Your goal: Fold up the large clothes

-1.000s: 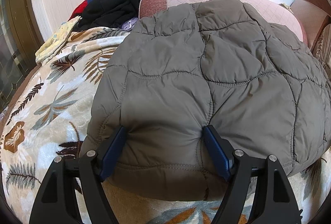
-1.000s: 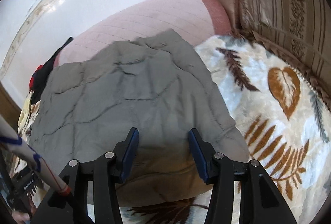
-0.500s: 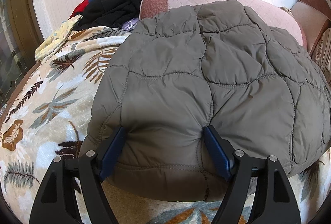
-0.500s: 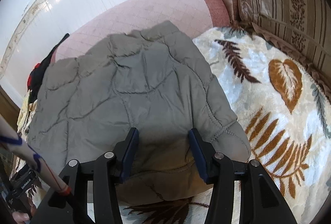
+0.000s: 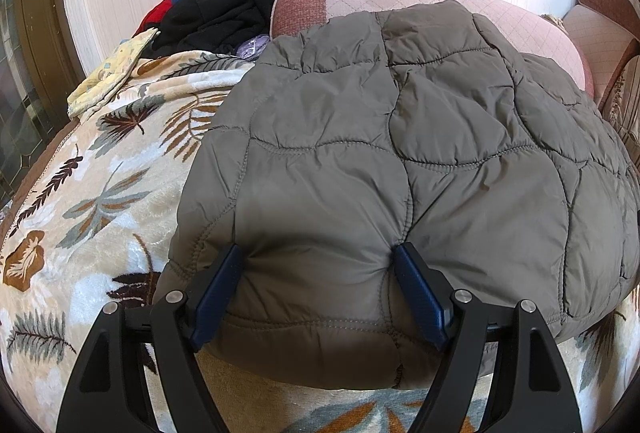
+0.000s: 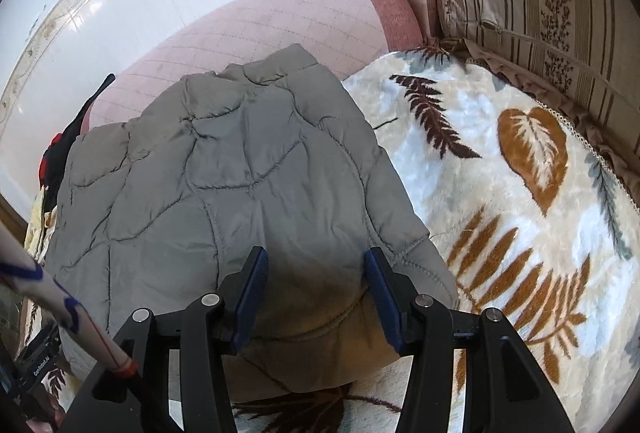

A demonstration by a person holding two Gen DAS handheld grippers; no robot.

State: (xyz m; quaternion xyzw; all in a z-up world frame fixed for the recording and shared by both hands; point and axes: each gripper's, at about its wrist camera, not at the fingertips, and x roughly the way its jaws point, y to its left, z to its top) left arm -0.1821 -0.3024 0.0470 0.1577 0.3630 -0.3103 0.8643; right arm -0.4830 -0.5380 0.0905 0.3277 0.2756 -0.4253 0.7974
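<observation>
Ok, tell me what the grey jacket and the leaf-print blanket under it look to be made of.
Grey jacket: probably thin synthetic shell over padding, going by the faint sheen, fine creases and puffy panels between stitched seams. Leaf-print blanket: looks like plush fleece, matte and fuzzy, with a soft pile that blurs the printed leaves. Exact fibres can't be told.

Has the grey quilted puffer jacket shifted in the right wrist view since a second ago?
Yes. The grey quilted puffer jacket sits slightly lower in frame, and the pink quilted sofa back slides with it, so the camera shifted, not the jacket.

Grey quilted jacket, leaf-patterned cream blanket
</observation>
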